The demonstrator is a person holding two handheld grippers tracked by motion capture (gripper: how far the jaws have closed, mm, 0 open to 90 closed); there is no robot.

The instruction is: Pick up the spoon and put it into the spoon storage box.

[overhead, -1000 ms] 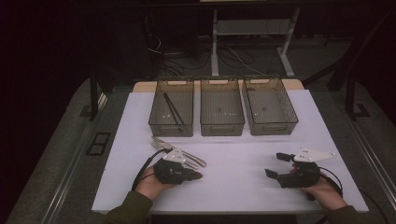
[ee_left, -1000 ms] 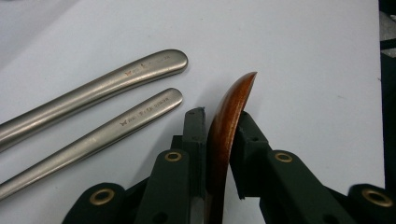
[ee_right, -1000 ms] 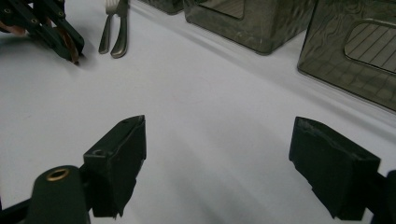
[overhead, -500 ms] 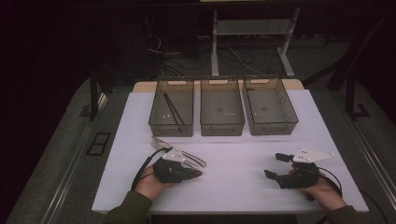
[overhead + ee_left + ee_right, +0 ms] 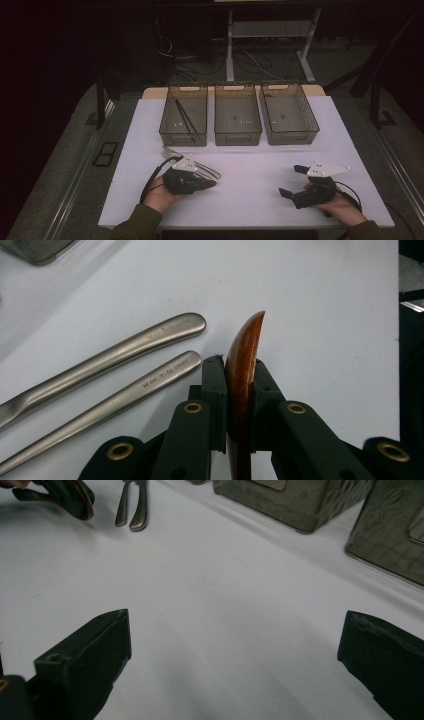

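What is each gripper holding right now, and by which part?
The left gripper is clamped on a brown wooden utensil, gripped a little below its rounded end, which sticks out past the jaws. The right gripper holds nothing; its jaws stand wide open.

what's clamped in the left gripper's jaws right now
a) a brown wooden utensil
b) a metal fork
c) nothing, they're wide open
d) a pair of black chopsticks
a: in the left gripper view the left gripper has its jaws pressed on either side of the brown wooden utensil, while the two metal handles lie loose on the white table beside it.
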